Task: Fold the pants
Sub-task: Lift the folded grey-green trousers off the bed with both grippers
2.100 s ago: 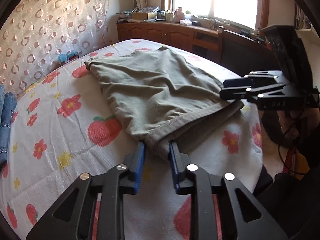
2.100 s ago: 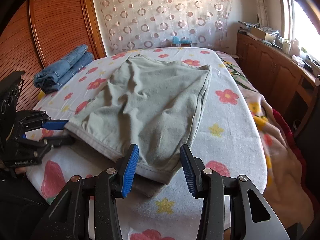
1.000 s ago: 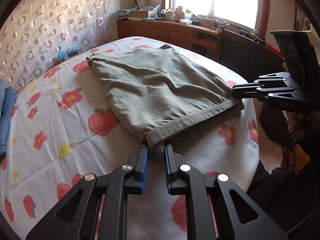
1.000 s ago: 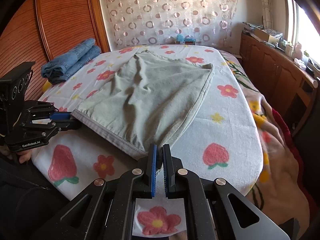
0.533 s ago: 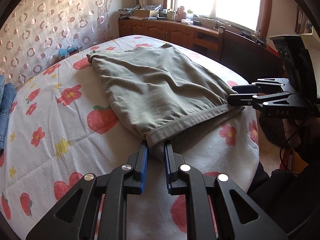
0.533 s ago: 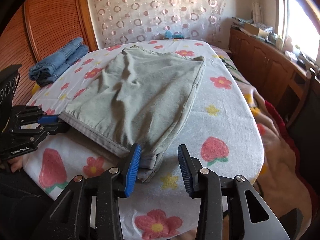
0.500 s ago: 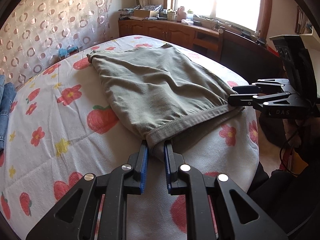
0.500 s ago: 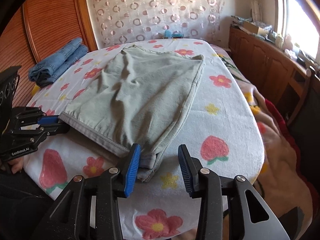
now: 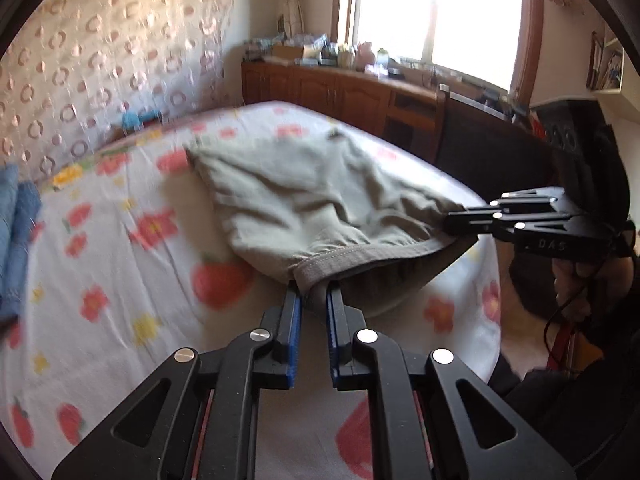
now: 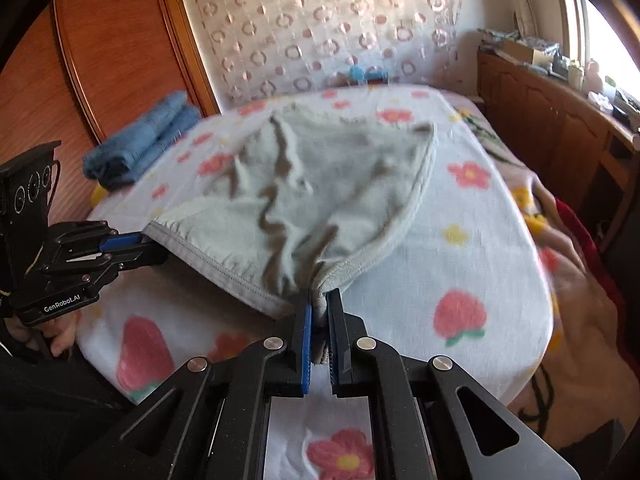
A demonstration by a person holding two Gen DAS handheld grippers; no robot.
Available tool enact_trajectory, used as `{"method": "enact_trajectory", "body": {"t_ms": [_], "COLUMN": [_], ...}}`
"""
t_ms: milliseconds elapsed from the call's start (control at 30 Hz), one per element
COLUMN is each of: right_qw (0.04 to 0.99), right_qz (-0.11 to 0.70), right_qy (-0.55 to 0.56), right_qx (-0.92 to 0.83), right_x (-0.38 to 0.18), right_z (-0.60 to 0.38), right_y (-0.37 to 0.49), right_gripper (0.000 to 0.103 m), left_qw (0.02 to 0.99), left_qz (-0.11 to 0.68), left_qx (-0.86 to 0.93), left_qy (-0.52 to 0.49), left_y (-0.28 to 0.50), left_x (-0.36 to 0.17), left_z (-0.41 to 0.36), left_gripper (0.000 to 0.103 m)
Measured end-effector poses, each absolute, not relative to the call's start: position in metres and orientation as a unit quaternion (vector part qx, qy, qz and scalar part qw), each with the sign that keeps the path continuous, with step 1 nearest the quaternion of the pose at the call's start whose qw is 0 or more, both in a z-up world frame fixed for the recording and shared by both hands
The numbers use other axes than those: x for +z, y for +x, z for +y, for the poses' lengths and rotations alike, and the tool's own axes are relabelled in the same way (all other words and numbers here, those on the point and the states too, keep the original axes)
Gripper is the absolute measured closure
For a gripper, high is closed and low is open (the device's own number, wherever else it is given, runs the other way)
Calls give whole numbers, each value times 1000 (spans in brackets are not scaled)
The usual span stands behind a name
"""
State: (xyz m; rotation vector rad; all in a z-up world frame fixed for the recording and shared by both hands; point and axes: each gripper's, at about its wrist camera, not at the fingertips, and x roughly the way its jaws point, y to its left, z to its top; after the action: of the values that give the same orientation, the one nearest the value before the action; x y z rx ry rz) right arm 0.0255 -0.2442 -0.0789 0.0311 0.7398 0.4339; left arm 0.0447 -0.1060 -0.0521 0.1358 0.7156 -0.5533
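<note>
Bedroom w/ floral-sheet bed (image 9: 120, 320); pants (image 9: 312, 200) mid-fold, both near corners pinched.
Left gripper (image 9: 314, 300) is clenched on the hem corner nearest it; right gripper (image 10: 318, 306) has just been closing & now clamps the other near corner, cloth bunched between its fingers (image 10: 306, 320); pants lie across the middle of the bed, already doubled leg-on-leg by the look of it, near edge raised off the sheet & sagging between the two grips; far end rests flat; left to do, I'd judge: carry the near edge over to the far end, lay it down, smooth; folded jeans (image 10: 140, 140) sit well apart by the wardrobe (image 10: 100, 52).
</note>
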Motion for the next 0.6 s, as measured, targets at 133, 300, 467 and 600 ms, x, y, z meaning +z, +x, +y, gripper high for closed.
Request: {"method": "enact_trajectory", "body": {"t_ms": [133, 300, 467, 600], "right_qw": [924, 939, 950, 953], "right_qz": [311, 253, 194, 167], "right_qy": [30, 18, 7, -6], "right_qx": [222, 231, 244, 253], "right_x": [-49, 4, 56, 81], "right_z": [-248, -245, -240, -234], "right_y": [26, 33, 30, 25], "right_gripper": [97, 97, 97, 97], "left_qw": [912, 931, 944, 949], "left_qz": [309, 262, 229, 216], "left_qx": [-263, -246, -229, -220], "left_qy": [57, 60, 62, 62], "left_y": [49, 56, 58, 61], "left_x": [-12, 42, 86, 106], "left_z": [-98, -86, -73, -62], "left_gripper": [91, 92, 92, 92]}}
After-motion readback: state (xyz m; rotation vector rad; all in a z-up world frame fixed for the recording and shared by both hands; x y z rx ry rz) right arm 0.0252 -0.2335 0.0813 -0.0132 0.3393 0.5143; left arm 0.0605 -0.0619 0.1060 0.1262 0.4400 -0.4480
